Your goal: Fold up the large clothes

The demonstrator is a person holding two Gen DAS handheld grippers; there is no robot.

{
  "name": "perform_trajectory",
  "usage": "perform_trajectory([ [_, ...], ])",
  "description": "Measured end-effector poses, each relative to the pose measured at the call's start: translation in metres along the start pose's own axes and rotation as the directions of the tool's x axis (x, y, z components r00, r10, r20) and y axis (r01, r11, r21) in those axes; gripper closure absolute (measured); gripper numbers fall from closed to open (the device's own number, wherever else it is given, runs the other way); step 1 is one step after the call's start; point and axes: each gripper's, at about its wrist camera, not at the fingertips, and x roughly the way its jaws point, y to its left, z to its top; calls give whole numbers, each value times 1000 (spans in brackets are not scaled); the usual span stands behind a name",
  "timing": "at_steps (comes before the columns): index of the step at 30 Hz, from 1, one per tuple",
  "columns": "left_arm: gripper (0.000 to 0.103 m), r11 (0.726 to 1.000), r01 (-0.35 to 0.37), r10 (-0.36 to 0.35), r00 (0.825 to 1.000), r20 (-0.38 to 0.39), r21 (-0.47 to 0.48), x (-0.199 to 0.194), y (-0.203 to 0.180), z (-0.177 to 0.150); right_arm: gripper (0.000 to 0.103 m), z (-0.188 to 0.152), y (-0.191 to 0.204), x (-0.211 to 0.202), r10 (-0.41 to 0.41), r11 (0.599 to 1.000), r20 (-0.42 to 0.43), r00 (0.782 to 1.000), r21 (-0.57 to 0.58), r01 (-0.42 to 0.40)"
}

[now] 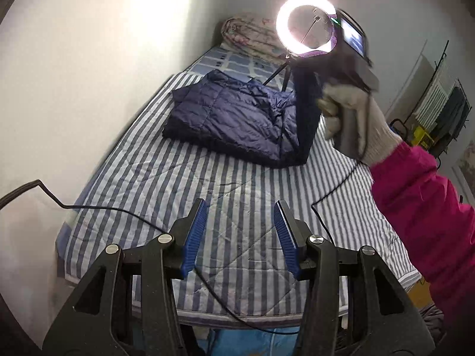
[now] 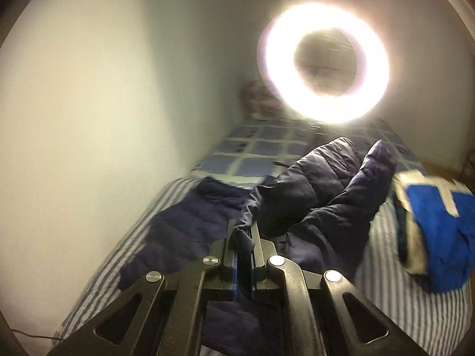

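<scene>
Gripping navy jacket fabric, right claw lifts it above the bed.

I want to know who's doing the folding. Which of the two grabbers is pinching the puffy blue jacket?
The right gripper: its fingers are shut on a fold of the navy puffer jacket. The left gripper is open, with only the striped bed beyond.

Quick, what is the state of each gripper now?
Left gripper: open, holding nothing.
Right gripper: closed on the navy puffer jacket.
</scene>
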Motion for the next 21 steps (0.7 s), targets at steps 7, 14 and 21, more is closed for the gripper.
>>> perform_trajectory([
  [7,54,998,-1,0,1000,-10,-60,3,19,0,100,-18,99,55,134,981,-68,989,-134,-142],
  [14,54,996,-27,25,1000,-15,-81,5,32,1,100,-86,184,133,185,941,-261,947,-231,-247],
  [21,54,996,-34,33,999,-16,-85,4,36,3,100,-103,196,151,201,926,-308,930,-250,-283],
])
